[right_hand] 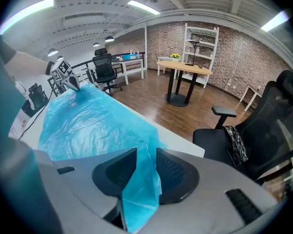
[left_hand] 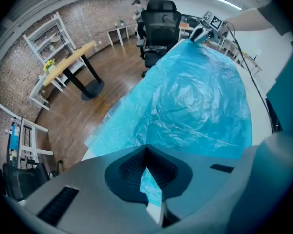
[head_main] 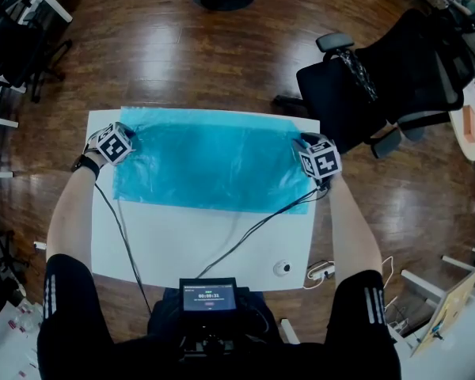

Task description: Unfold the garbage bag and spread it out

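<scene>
Okay, blue garbage bag [head_main: 210, 161] lies spread flat across the far half of the white tabletop [head_main: 166, 244]. Left claw [left_hand: 149, 177] pressed together, pinching the bag's left corner. Right claw [right_hand: 145, 172] spread, right corner's film hanging loose between its jaws.

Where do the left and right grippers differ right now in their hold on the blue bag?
The left gripper's jaws are closed, pinching the garbage bag's film; the right gripper's jaws stand apart, with film hanging loosely between them. In the head view the left gripper sits at the bag's left end, the right gripper at its right end. Both have film between their jaws, over the white table.
</scene>
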Demonstrator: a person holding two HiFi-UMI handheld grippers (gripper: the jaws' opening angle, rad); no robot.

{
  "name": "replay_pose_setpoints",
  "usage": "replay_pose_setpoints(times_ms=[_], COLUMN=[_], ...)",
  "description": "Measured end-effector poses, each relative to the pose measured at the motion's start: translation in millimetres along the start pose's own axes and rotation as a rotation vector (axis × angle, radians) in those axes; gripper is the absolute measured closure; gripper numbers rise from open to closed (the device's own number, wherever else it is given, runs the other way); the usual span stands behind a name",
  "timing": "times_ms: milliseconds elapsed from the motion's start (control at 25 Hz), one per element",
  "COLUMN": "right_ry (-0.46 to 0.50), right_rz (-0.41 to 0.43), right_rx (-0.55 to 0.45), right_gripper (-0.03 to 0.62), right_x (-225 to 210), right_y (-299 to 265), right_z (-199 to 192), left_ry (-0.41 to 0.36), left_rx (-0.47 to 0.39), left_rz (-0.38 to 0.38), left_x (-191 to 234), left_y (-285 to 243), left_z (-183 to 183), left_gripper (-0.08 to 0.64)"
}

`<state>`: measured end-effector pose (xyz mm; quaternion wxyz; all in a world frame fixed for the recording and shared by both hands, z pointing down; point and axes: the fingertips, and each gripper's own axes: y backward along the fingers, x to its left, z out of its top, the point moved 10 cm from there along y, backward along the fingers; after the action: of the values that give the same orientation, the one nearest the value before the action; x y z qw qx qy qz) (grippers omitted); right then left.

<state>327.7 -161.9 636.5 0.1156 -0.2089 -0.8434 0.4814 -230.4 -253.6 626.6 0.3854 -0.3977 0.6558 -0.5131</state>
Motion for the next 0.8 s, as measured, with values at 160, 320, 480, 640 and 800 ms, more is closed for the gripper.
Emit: replay_pose_setpoints(times_ms=[160, 320, 480, 640, 800], right_ry=[0.0, -0.006, 0.003, 0.031, 0.13], right_rz=[-0.014, -0.034, -0.034, 0.017, 0.134], right_rx=[-0.039, -0.067, -0.097, -0.155, -0.227], right_gripper=[0.44, 0.44, 0.44, 0.44, 0.436], right_x=[3, 3, 10, 22, 52], right_y=[9, 17, 26, 35, 40], right_z=[12, 18, 30, 47, 80], left_ry=[0.003, -0.001, -0.022, -0.04, -0.082], left_rx=[-0.051, -0.106, -0.177, -0.247, -0.304], left_rz=[-0.038, -0.009, 0.027, 0.067, 0.119], left_x=[-7, -9, -17, -31, -47], left_y=[-1, 17, 37, 56, 71], left_z=[0, 2, 2, 0, -4], left_gripper=[0.555, 0.555, 0.555, 0.555, 0.555])
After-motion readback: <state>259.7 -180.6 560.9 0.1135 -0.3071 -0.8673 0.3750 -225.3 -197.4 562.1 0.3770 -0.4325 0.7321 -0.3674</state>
